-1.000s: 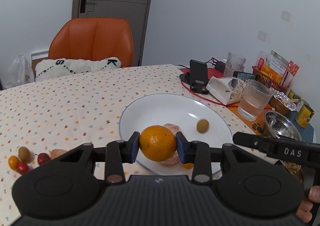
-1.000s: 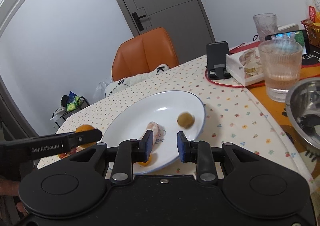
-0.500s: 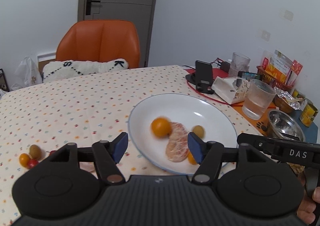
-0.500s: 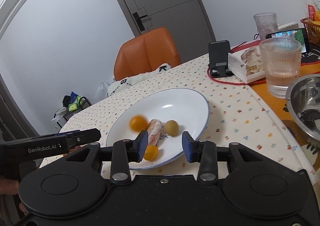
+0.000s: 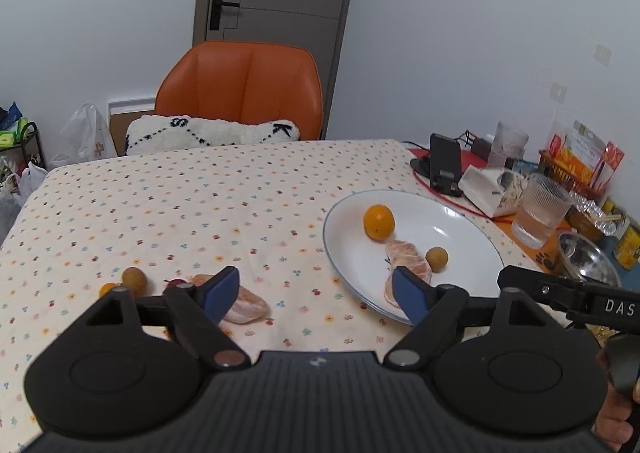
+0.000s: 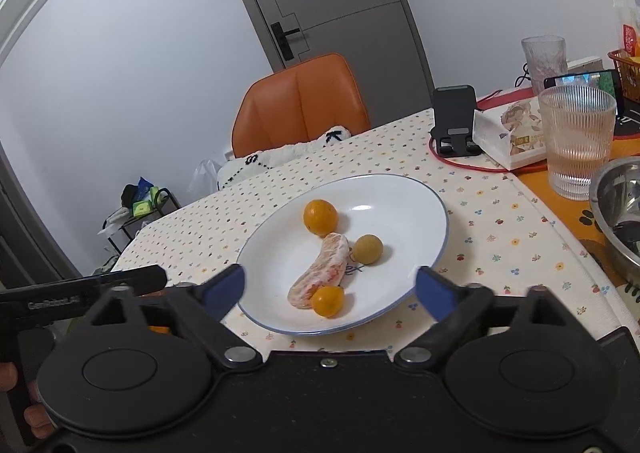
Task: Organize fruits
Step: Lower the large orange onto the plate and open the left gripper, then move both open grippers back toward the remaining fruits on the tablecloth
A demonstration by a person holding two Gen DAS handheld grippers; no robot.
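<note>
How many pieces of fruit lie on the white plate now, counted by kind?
Round orange fruits: 2, one larger and one smaller
Peeled citrus piece: 1
Small brownish-green round fruit: 1
Total on the white plate: 4

Surface (image 5: 200, 205) covering: cream, patterned with small multicoloured dots and flowers. Plate (image 6: 400, 197): white with a thin blue rim, carrying an orange fruit (image 6: 320, 217), a pale orange peeled segment (image 6: 324, 269) and an olive-brown fruit (image 6: 367, 249). Chair (image 5: 240, 89): orange; hand-held gripper pads (image 5: 220, 293): blue on black.
</note>
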